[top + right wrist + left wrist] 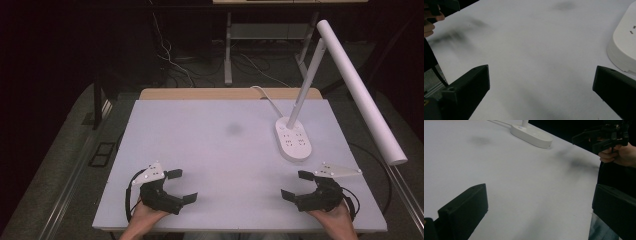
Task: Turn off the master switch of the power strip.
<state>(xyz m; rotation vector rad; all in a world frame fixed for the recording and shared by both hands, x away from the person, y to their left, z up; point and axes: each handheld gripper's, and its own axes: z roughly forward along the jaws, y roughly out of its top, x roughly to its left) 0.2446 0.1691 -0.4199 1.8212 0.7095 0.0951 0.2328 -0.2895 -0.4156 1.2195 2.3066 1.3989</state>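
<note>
Both hands rest at the near edge of the white surface (215,150), so this looks like a starting stance with no grasp yet begun. The left hand-held gripper (181,186) sits at about seven o'clock on the surface, released, its jaws spread wide with nothing between them. The right hand-held gripper (296,185) sits at about five o'clock, likewise released and empty. The nearest thing to work on is the white desk lamp: its oval base (293,139) stands at roughly three o'clock on the surface, near the right hand-held gripper at its one o'clock and apart from it, and well apart from the left one. The stem (306,80) leans up from the base to a long tubular head (361,90) overhanging the right edge. In the right gripper view the base (624,42) lies just beyond the right-hand jaw. The next move probably calls for the right hand to travel forward to the base, perhaps to its controls.
</note>
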